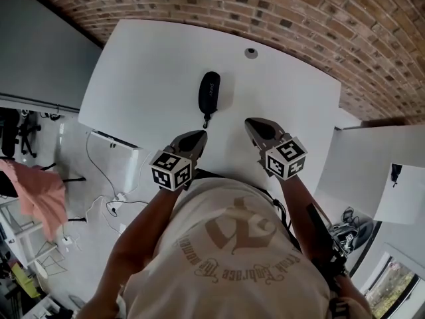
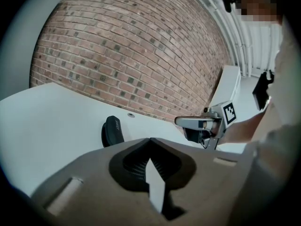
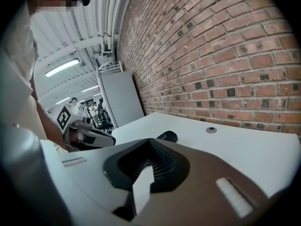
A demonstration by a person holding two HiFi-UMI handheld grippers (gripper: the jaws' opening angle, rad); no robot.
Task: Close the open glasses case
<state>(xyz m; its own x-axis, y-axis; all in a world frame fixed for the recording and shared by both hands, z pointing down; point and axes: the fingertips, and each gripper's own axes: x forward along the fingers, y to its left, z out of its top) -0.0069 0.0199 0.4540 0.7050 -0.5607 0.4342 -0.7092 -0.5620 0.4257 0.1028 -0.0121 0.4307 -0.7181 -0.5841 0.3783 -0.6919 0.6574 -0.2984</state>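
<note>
Brick wall (image 1: 299, 12) in red-brown courses runs behind a wide white surface (image 1: 146, 78), which fills the middle of the head view. Left of it stands a grey panel (image 1: 40, 45), and lower down a pink cloth (image 1: 40, 195) hangs above a floor strewn with cables. A second white table (image 1: 358, 165) stands off to the right, apart from the first.

At the near edge stands the person in a beige printed shirt (image 1: 232, 258), both forearms reaching forward over the surface.

The left claw (image 1: 197, 137) points away from the person and slightly down, its marker cube (image 1: 171, 170) at the rear. In the left gripper view its jaws are pressed together with nothing between them; only a thin pale slit of the surface shows through behind the tips.

The right claw (image 1: 253, 125) sits beside it, the two well apart, with its own marker cube (image 1: 285, 157) behind. Its jaws are likewise pressed together and hold nothing.

The glasses case (image 1: 209, 92), black and oblong, lies on the surface ahead of the two claws, roughly midway between their lines and touched by neither. It looks closed, with no gap along its side in any view. A short dark tab (image 1: 206, 119) trails from its near end.

Beyond the case, near the wall, a small round grey grommet (image 1: 251, 52) sits in the surface.
</note>
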